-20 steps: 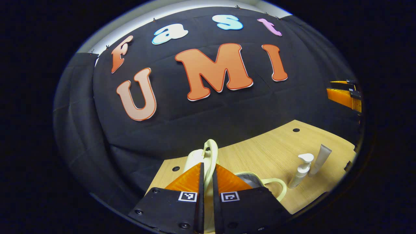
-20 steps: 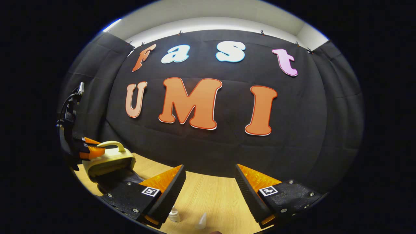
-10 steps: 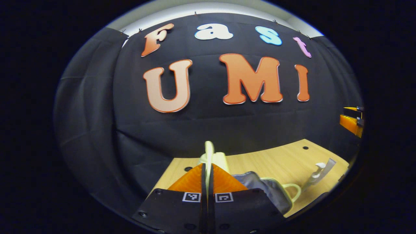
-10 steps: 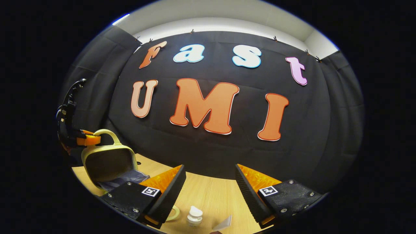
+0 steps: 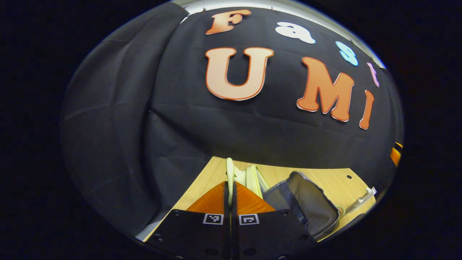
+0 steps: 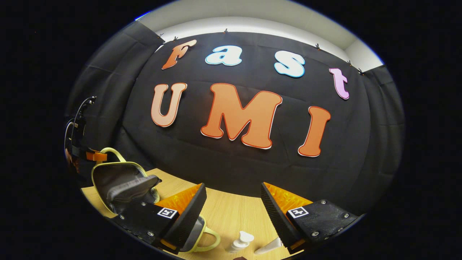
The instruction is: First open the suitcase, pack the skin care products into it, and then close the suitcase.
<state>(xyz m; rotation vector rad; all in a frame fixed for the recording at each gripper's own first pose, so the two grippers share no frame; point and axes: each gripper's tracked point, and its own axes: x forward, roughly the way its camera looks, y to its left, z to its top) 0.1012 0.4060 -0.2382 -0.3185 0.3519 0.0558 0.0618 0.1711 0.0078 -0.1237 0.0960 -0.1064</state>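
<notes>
Left gripper [image 5: 230, 187] jaws clenching on lid handle [image 5: 229, 169], holding suitcase [image 6: 124, 180] open at table's [image 6: 231, 213] left. Right gripper [image 6: 232, 202] jaws released, hovering over pump bottle [image 6: 241, 241] and tube [image 6: 267, 247]. Risk: thin handle slipping, lid dropping shut; bottle tipping.

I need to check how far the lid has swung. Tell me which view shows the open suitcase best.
The right gripper view: the suitcase is seen from the side, lid raised with the left gripper on its handle. In the left gripper view the suitcase lies partly behind that gripper's own fingers, showing mainly its grey lining.
</notes>
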